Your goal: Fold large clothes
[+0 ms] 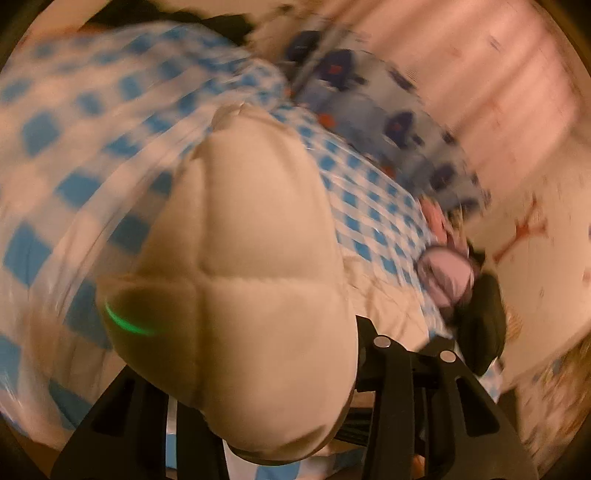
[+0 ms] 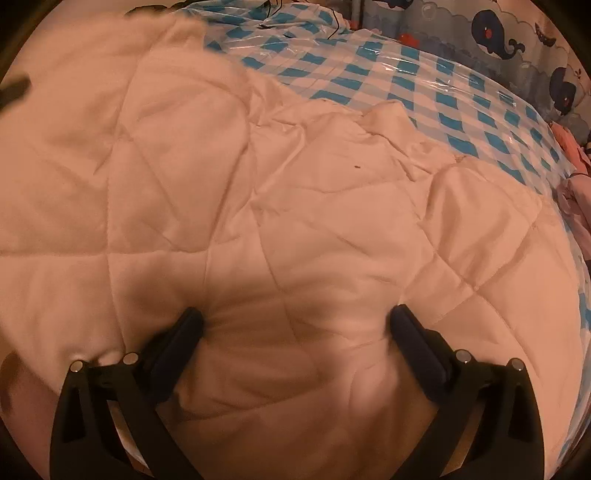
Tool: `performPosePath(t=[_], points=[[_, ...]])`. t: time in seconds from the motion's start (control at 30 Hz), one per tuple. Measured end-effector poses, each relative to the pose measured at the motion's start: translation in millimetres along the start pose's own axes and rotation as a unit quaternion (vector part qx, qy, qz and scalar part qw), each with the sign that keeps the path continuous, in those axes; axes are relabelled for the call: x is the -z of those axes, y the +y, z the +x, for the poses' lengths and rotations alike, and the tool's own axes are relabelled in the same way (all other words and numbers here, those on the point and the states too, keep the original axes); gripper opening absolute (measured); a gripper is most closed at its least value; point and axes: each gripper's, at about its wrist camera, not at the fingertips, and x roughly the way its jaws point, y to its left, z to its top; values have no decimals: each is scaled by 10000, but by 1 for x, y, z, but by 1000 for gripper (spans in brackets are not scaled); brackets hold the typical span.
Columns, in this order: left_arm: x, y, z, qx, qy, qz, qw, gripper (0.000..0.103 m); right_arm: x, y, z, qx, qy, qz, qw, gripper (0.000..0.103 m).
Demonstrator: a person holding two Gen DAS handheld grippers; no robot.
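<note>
Left gripper (image 1: 258, 387): a thick bunch of the cream quilted garment (image 1: 243, 236) fills the gap between its black fingers and bulges up toward the camera. The jaws are clamped on this bunch. The left wrist view is heavily smeared, so exact contact at the pads is likely but not fully clear. A green light streak lies across the near side of the fabric.

Right gripper (image 2: 295, 325): jaws stand wide apart, with both fingertips (image 2: 192, 321) pressing down into the cream quilted garment (image 2: 258, 184). Nothing is pinched between them; the fabric merely lies under and between the tips.

Position of the garment: it is spread flat over the checked blue-and-white cloth (image 2: 406, 85), covering most of the near surface in the right wrist view. A wrinkled fold runs across its middle, and its far edge ends on the checked cloth.

Beyond the cloth, at the far right, stands a pale blue panel printed with dark whales (image 2: 495, 29). Pink items (image 2: 576, 192) lie at the right edge, beside the checked cloth; they are too blurred to identify.
</note>
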Motion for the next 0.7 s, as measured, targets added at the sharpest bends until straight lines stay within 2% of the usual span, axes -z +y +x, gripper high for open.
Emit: performPosePath(t=[0.1,0.23,0.27,0.33,0.43,0.53,0.57,0.6,0.63,0.7], points=[[-2,-46,3,-243,65,728,9970,37,5,-4,-6,-147,-199,-3,9997,97],[3,-98,8,-543,135,1549,9864,37,20,-25,-40,-616,-707,342,9950,97],[6,-110,10,-597,156,1738,9828,37,27,-37,-56,-805,-925,603,9906,97],[11,-130,15,-660,190,2026,9769,37,46,-72,-86,-1280,-1369,1258,9742,97],[22,-163,26,-726,243,2435,9669,36,70,-124,-102,-1970,-1634,2090,9438,97],[41,-199,41,-759,314,2869,9544,34,96,-183,-86,-2946,-1565,3091,8906,97],[48,-211,46,-763,338,3002,9502,34,108,-201,-76,-3452,-1585,3429,8592,97],[57,-226,53,-770,376,3205,9434,34,115,-213,-71,-3778,-1620,3624,8365,97],[68,-241,60,-779,418,3424,9354,34,126,-225,-65,-4118,-1709,3857,8078,97],[91,-265,74,-768,522,3785,9209,33,139,-241,-59,-4570,-1841,4123,7664,97]])
